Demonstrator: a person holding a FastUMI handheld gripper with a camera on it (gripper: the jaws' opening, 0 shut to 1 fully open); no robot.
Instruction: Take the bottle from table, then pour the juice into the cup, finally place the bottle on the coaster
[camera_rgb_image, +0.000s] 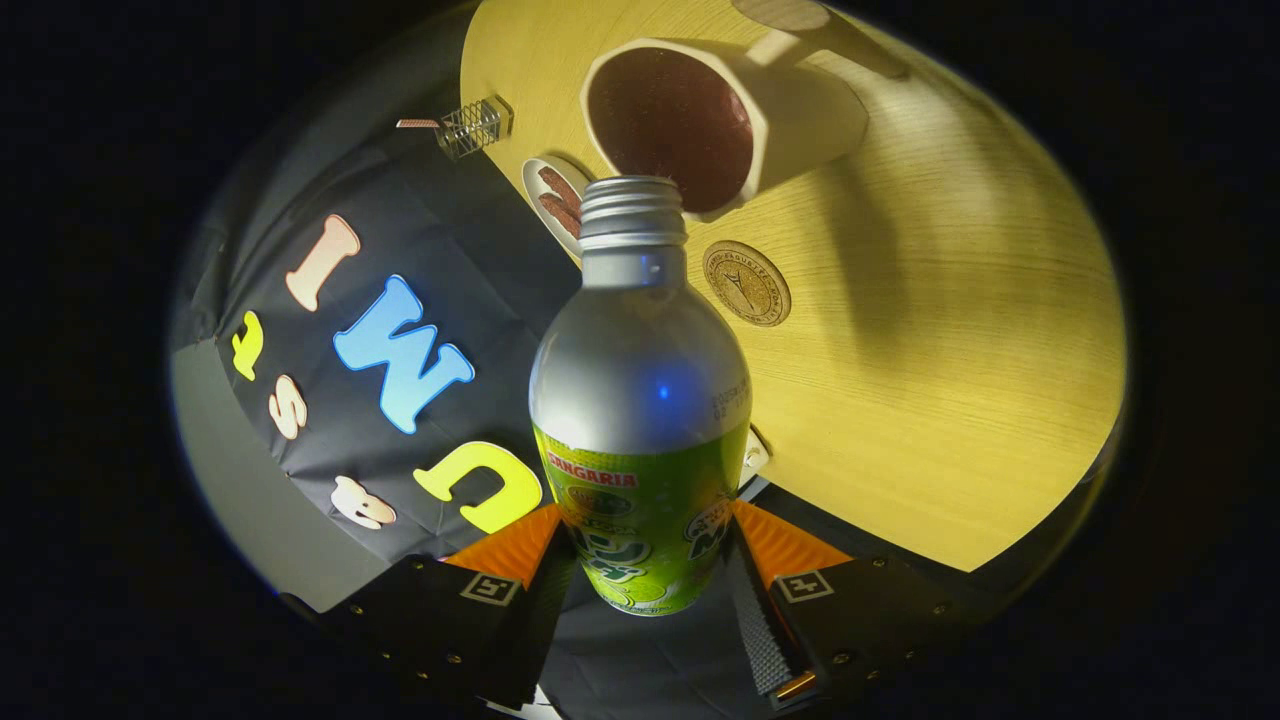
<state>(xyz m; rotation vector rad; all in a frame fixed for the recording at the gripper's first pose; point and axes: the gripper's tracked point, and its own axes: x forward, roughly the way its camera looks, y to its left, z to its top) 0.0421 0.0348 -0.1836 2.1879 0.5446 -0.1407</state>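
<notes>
Gripping the silver aluminium bottle with the green printed label (640, 420), the gripper (645, 560) had both fingers pressed against the label band at the bottle's lower body, one on each side. The bottle stood between the fingers with its threaded neck uncapped and pointing away from the camera.

Gripper view: the whole scene appeared strongly tilted, so the pale wooden table (950, 380) ran beyond and to one side of the bottle. The bottle's open mouth sat just in front of the rim of the white ceramic cup with a dark interior (720, 125); contact between mouth and rim could not be determined. The cup's handle pointed away from the bottle. Whether liquid was present in the cup or was flowing could not be told.

The round cork coaster with a stamped emblem (746, 283) lay on the table just beside the bottle's neck and near the cup's base, bare. A small white plate holding brown strips (556, 203) sat at the table's edge beside the bottle's neck, opposite the coaster. A small wire basket (472, 127) stood further along that same edge.
</notes>
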